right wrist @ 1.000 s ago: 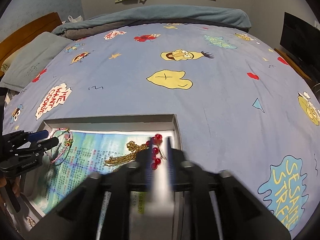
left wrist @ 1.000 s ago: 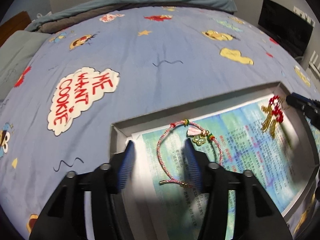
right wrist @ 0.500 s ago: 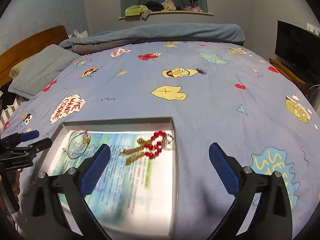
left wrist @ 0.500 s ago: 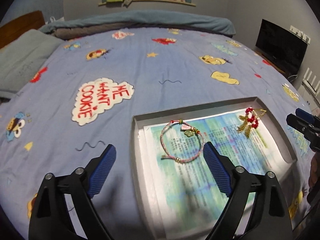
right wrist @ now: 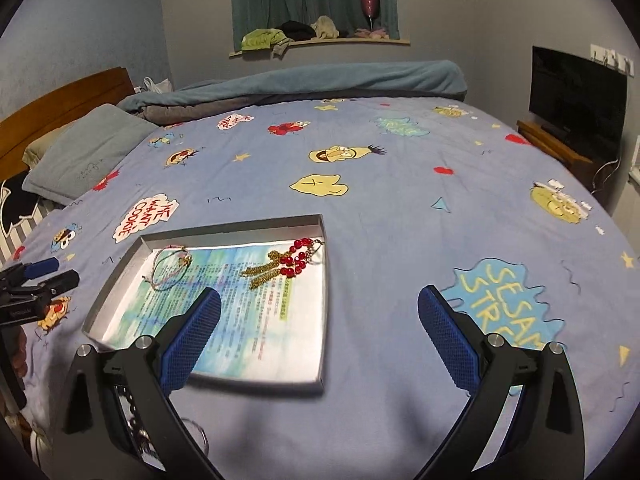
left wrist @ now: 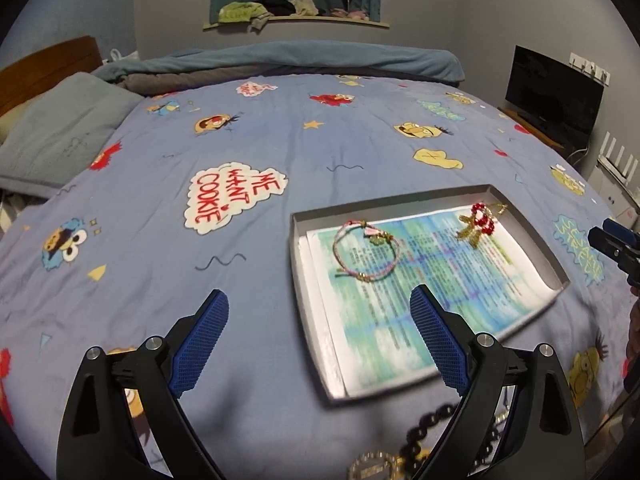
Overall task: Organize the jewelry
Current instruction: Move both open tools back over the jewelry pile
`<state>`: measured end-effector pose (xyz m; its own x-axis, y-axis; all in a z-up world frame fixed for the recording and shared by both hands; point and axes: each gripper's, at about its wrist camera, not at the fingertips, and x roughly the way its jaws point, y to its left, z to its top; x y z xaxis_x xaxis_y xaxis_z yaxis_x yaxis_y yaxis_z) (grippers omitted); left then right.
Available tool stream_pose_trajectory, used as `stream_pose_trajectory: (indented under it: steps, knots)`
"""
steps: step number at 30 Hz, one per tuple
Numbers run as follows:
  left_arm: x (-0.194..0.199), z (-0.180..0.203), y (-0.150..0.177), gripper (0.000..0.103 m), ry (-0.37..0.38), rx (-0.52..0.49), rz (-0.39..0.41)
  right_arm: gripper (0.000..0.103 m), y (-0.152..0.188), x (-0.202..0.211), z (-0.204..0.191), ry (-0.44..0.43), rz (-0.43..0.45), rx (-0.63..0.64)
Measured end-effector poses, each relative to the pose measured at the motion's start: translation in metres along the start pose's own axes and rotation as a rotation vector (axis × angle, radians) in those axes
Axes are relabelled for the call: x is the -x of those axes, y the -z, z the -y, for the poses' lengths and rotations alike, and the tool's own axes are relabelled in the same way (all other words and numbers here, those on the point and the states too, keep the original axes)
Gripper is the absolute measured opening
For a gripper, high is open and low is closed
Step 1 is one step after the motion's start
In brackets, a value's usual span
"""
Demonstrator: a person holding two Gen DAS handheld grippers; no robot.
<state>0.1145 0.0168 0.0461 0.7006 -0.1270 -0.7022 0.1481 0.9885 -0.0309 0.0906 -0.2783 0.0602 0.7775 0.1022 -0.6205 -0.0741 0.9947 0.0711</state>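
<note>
One grey tray rests on a cartoon-printed blue bedspread

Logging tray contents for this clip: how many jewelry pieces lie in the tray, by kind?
Pink cord bracelet: 1
Red bead and gold chain piece: 1
Total in the tray: 2

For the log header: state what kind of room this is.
Almost certainly a bedroom. The tray of jewelry lies on a made bed with a cartoon-print cover, a pillow by a wooden headboard, and a television beside it.
</note>
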Motion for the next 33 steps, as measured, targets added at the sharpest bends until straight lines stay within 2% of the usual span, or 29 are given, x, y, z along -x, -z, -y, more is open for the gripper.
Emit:
stream_pose_trajectory:
  steps: [15, 18, 23, 28, 33]
  knots:
    - [0.051, -0.007, 0.033, 0.093, 0.039, 0.013, 0.036, 0.097, 0.024, 0.047, -0.022, 0.019, 0.048, 0.094]
    - [0.057, -0.008, 0.041, 0.093, 0.027, -0.004, 0.037, 0.097, 0.03, 0.052, -0.024, 0.015, 0.049, 0.101]
    - [0.061, -0.011, 0.056, 0.093, 0.024, -0.004, 0.026, 0.097, 0.042, 0.057, -0.027, 0.0, 0.041, 0.093]
    - [0.061, -0.009, 0.071, 0.093, -0.023, -0.026, 0.025, 0.097, 0.056, 0.053, -0.03, -0.008, 0.014, 0.089]
    - [0.057, -0.006, 0.087, 0.093, -0.013, -0.031, -0.002, 0.097, 0.067, 0.05, -0.029, -0.012, -0.001, 0.068]
